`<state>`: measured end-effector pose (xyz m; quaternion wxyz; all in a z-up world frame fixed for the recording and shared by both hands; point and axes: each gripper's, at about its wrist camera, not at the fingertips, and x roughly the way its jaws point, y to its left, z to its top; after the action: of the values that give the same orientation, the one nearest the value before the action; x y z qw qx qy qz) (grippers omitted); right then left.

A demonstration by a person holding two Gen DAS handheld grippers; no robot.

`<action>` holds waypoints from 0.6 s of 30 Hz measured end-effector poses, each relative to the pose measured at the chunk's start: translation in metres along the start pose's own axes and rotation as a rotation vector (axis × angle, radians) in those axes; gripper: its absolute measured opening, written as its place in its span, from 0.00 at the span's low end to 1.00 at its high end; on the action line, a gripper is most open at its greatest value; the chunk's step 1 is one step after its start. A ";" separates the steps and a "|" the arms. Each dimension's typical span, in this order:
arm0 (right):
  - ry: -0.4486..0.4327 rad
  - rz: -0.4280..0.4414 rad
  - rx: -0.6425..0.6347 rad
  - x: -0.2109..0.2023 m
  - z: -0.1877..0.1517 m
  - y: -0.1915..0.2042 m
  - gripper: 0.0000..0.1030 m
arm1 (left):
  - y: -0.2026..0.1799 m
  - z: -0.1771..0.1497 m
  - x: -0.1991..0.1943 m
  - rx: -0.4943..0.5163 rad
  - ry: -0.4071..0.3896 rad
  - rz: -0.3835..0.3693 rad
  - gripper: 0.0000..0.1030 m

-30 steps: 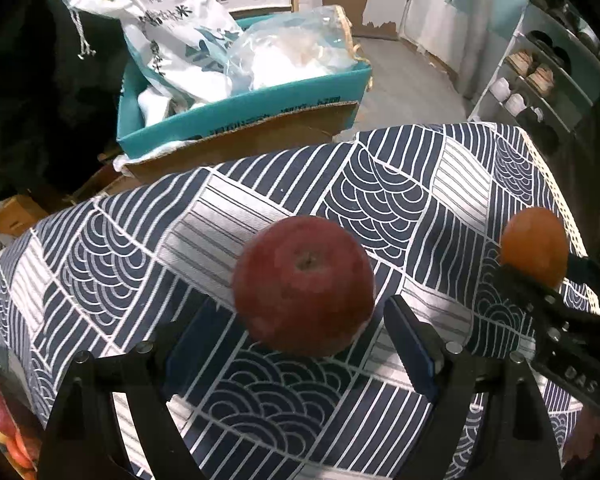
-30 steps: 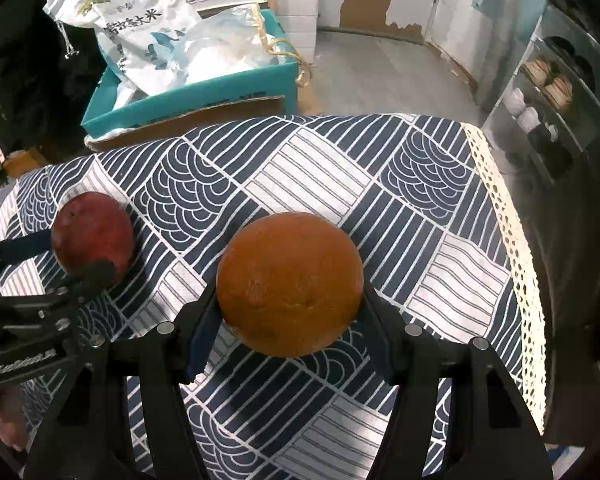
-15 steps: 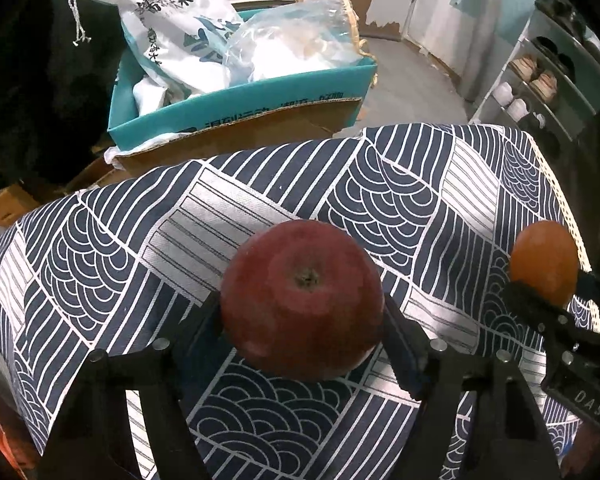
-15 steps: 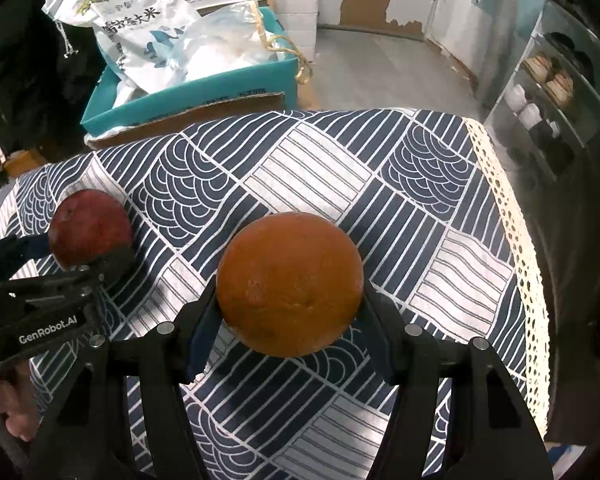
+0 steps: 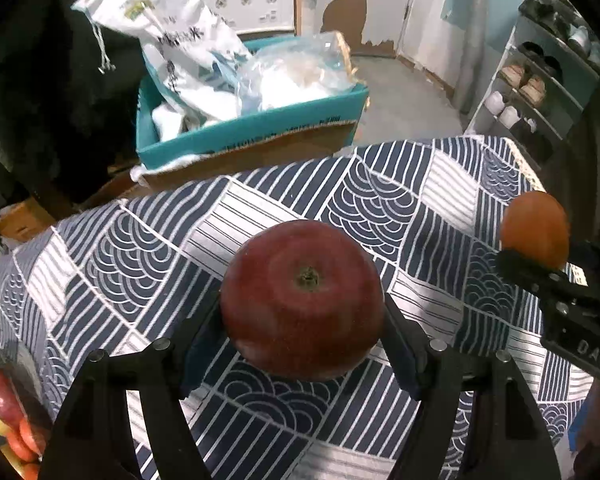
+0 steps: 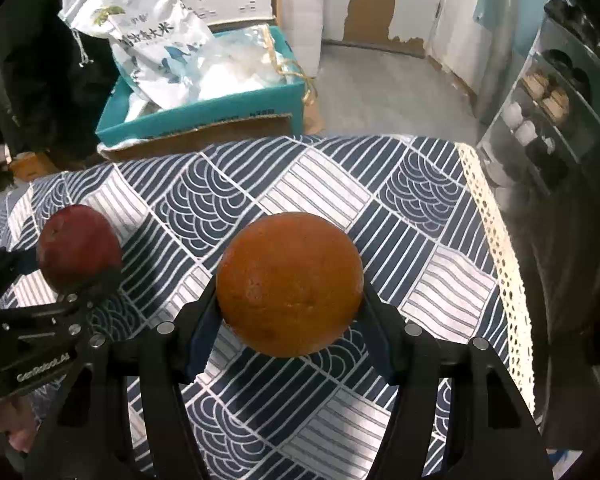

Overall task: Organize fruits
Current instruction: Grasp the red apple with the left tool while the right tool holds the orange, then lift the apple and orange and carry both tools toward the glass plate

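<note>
My left gripper (image 5: 302, 332) is shut on a red apple (image 5: 302, 300), held above the patterned tablecloth (image 5: 140, 264). My right gripper (image 6: 290, 312) is shut on an orange (image 6: 290, 284), also held above the cloth. In the left wrist view the orange (image 5: 534, 228) and the right gripper show at the right edge. In the right wrist view the apple (image 6: 78, 250) and the left gripper show at the left. A container of mixed red, orange and yellow fruit (image 5: 4, 420) sits at the lower left corner of the left wrist view.
A teal cardboard box (image 5: 252, 128) with white bags stands on the floor beyond the table's far edge. A shoe rack (image 6: 556, 104) is at the right. The cloth's lace hem (image 6: 500, 256) marks the table's right edge.
My left gripper closed onto the apple and lifted it off the cloth. The right gripper keeps holding the orange and has barely moved.
</note>
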<state>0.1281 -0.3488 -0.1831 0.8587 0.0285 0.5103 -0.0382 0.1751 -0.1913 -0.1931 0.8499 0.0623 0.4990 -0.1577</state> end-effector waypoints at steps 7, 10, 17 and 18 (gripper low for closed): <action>-0.041 0.007 -0.012 -0.025 0.005 0.009 0.62 | 0.008 -0.005 -0.034 -0.010 -0.038 0.001 0.74; -0.064 0.014 -0.017 -0.040 0.007 0.013 0.62 | 0.015 -0.008 -0.048 -0.023 -0.051 -0.001 0.74; -0.104 0.047 -0.034 -0.073 0.006 0.025 0.62 | 0.030 -0.014 -0.080 -0.030 -0.084 0.019 0.74; -0.111 0.047 -0.041 -0.078 0.005 0.027 0.62 | 0.032 -0.015 -0.085 -0.034 -0.087 0.021 0.74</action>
<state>0.0982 -0.3200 -0.1117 0.8867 0.0209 0.4618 -0.0092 0.1348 -0.1397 -0.1288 0.8734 0.0462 0.4633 -0.1427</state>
